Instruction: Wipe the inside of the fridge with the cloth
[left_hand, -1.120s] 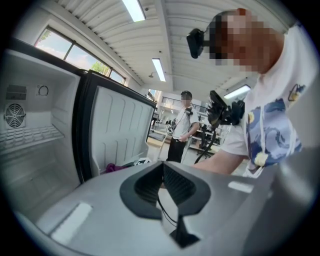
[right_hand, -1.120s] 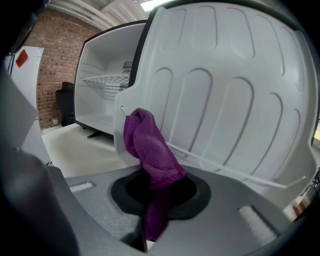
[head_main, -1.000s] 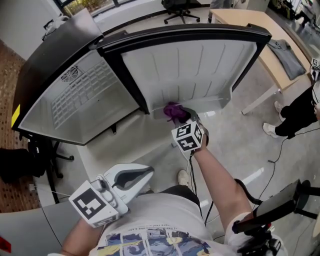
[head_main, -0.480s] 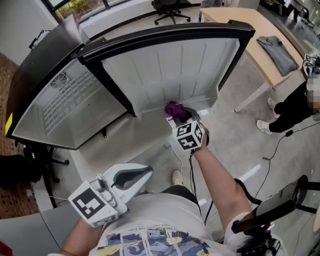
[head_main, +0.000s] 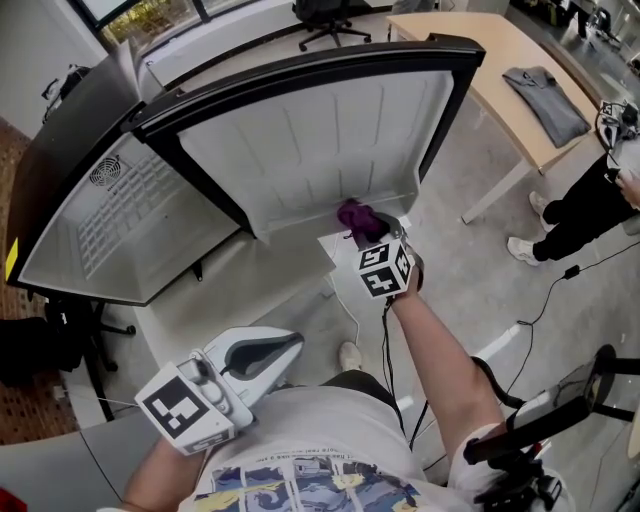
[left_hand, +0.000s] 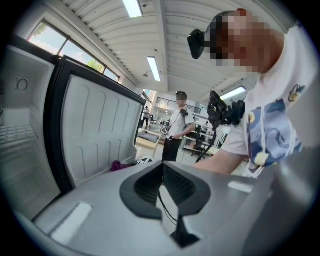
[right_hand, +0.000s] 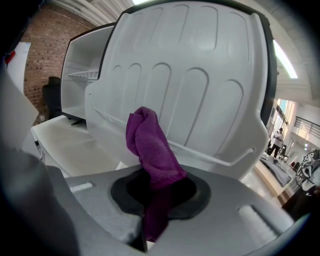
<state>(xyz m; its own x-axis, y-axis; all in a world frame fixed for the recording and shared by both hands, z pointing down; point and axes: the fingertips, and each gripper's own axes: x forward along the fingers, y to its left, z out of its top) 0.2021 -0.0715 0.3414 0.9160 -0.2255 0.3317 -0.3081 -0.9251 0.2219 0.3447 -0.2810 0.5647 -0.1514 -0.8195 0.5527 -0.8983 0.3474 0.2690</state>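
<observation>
While the fridge door (head_main: 320, 130) stands open, the right gripper (head_main: 372, 235) clamps the purple cloth (head_main: 357, 216).
It seems to touch the door; the left gripper (head_main: 285, 347) has its jaws together, empty.

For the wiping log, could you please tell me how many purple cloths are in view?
1: the purple cloth is clamped in the right gripper, by the bottom of the open fridge door. Others could lie unseen inside the fridge.

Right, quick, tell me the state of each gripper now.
Left gripper: shut, nothing between the jaws.
Right gripper: shut on the purple cloth.
</observation>
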